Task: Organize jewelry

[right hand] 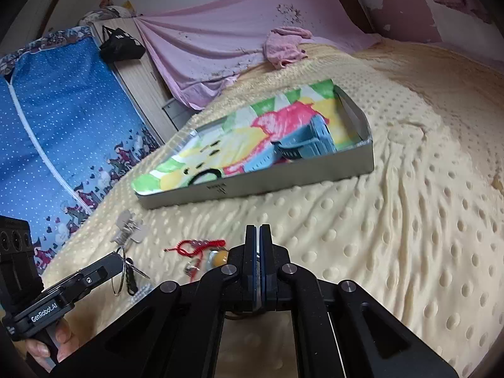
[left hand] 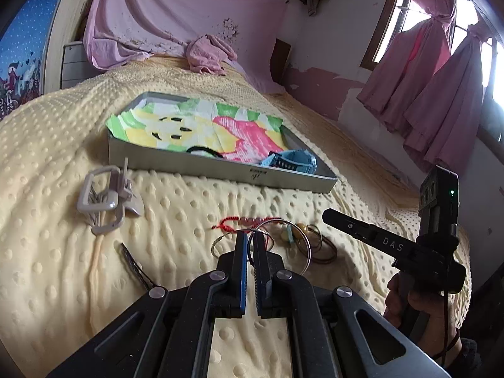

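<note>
My left gripper (left hand: 250, 236) is shut on a thin silver bangle (left hand: 302, 242) and holds it just above the yellow dotted blanket (left hand: 189, 208); it also shows in the right wrist view (right hand: 121, 271). A red cord bracelet (left hand: 239, 222) (right hand: 197, 247), a beaded piece (left hand: 294, 231) and brown rings (left hand: 321, 245) lie around it. My right gripper (right hand: 259, 230) is shut, empty, over the blanket near a yellow bead (right hand: 217, 260). The grey tray (left hand: 220, 173) (right hand: 252, 186) holds a colourful cloth, a black hair tie (left hand: 204, 151) and a blue watch (left hand: 289, 160) (right hand: 302, 148).
A beige hair claw clip (left hand: 104, 198) (right hand: 129, 230) and a dark hairpin (left hand: 134, 264) lie left on the blanket. A pink cloth (left hand: 208, 53) sits at the bed head. Pink curtains (left hand: 425, 78) hang right; a blue wardrobe cover (right hand: 63, 126) stands left.
</note>
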### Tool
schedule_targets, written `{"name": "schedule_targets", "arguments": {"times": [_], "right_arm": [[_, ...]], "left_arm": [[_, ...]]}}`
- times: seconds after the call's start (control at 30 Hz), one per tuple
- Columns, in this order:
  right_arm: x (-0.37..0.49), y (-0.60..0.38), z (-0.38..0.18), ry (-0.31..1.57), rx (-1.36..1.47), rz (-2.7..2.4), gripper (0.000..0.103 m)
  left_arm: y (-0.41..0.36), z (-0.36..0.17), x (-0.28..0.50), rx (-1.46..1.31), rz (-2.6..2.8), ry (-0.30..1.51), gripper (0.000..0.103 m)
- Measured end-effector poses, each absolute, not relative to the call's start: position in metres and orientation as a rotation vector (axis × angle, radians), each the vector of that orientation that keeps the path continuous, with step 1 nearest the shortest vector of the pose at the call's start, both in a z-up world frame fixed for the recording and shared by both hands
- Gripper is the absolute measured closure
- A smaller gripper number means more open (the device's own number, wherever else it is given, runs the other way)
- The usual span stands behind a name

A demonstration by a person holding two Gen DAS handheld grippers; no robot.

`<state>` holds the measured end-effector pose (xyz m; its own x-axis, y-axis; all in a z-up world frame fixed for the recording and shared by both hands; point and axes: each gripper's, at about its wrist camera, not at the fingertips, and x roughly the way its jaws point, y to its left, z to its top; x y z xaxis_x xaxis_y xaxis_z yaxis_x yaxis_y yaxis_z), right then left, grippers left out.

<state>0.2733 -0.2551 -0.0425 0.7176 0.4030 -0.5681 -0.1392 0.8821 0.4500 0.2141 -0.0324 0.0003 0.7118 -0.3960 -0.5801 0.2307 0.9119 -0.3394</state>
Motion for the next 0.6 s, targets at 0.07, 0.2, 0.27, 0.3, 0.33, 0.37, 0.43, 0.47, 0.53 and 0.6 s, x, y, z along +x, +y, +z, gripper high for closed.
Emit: {"name": "schedule_targets", "arguments": {"times": [0.07,0.2,0.27,0.3,0.33,0.37,0.43,0.47,0.53,0.6], "right_arm": [[0.274,-0.252,-0.047,0.733,0.390,0.310,0.101],[0.269,-0.244,-0.049,0.741,0.340,0.315,0.101],[0.264,-0.241,-0.046,0.745,0.321,0.330,0.101],[0.262,-0.240,-0.046,0.750,0.312,0.335,0.101],[0.261,-0.238,-0.046,0.756,0.303,0.338,0.100],[0.260,-0.237,-0.048,0.769,0.293,0.340,0.100],[0.261,-0.238,-0.051,0.794,0.284,0.337,0.098],[0.261,-0.237,-0.053,0.802,0.283,0.337,0.097],[0.262,-0.237,-0.053,0.807,0.283,0.341,0.089],[0.261,-0.235,-0.053,0.810,0.284,0.352,0.077]], "left_arm": [[-0.032,-0.005,0.214,-0.257,-0.351,0.708,0.099],[-0.031,-0.015,0.213,-0.270,-0.354,0.724,0.099],[-0.030,-0.018,0.212,-0.274,-0.357,0.728,0.099],[-0.030,-0.021,0.212,-0.277,-0.360,0.733,0.099],[-0.030,-0.022,0.211,-0.278,-0.362,0.736,0.099],[-0.031,-0.024,0.212,-0.278,-0.362,0.738,0.099],[-0.031,-0.026,0.212,-0.280,-0.363,0.742,0.099],[-0.031,-0.027,0.212,-0.281,-0.364,0.742,0.099],[-0.030,-0.027,0.212,-0.286,-0.366,0.742,0.099],[-0.030,-0.029,0.212,-0.291,-0.367,0.744,0.099]]}}
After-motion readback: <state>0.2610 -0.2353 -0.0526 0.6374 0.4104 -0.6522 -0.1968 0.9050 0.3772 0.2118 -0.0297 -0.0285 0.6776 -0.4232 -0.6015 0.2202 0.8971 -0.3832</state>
